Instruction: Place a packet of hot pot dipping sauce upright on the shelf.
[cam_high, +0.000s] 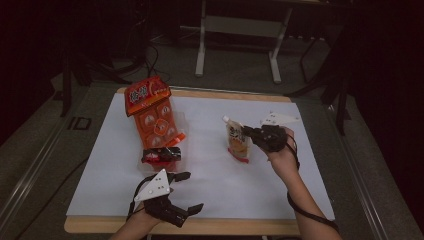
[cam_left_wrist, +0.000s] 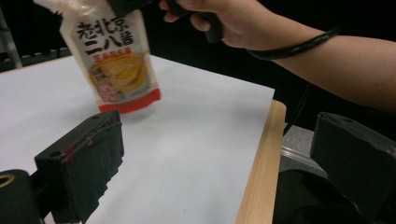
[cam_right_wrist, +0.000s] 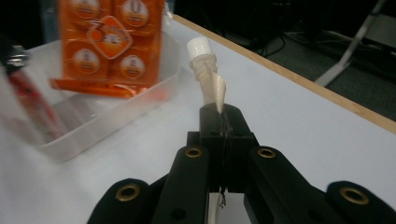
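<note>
**High view: right tool pinches a spouted sauce pouch above the white surface**

High view shows the right tool (cam_high: 255, 134) closed on the top edge of a soft white and orange sauce pouch with a white screw cap (cam_high: 236, 140). The pouch hangs from the tool over the right half of the white-covered surface with a wooden rim (cam_high: 215, 185), its red bottom edge close to the sheet; whether it touches cannot be told. In the right gripper view the two black jaws are pressed together on the thin pouch seam, and the white cap (cam_right_wrist: 201, 48) rises just beyond the jaw tips. The left gripper view shows the printed front of the pouch with a yellow round picture and a red band at the bottom, and the person's right hand (cam_left_wrist: 224, 21) gripping above it.

The left tool (cam_high: 186, 192) rests near the front edge of the surface with its jaws spread wide and nothing between them; the left gripper view shows bare white sheet between the two black pads.

On the left half of the surface sits a clear plastic tray (cam_high: 181, 125). An orange snack pack with round pictures (cam_high: 152, 112) leans upright in it, and a small red and black packet (cam_high: 161, 155) lies at its near end. The pouch is well apart from the tray.
</note>
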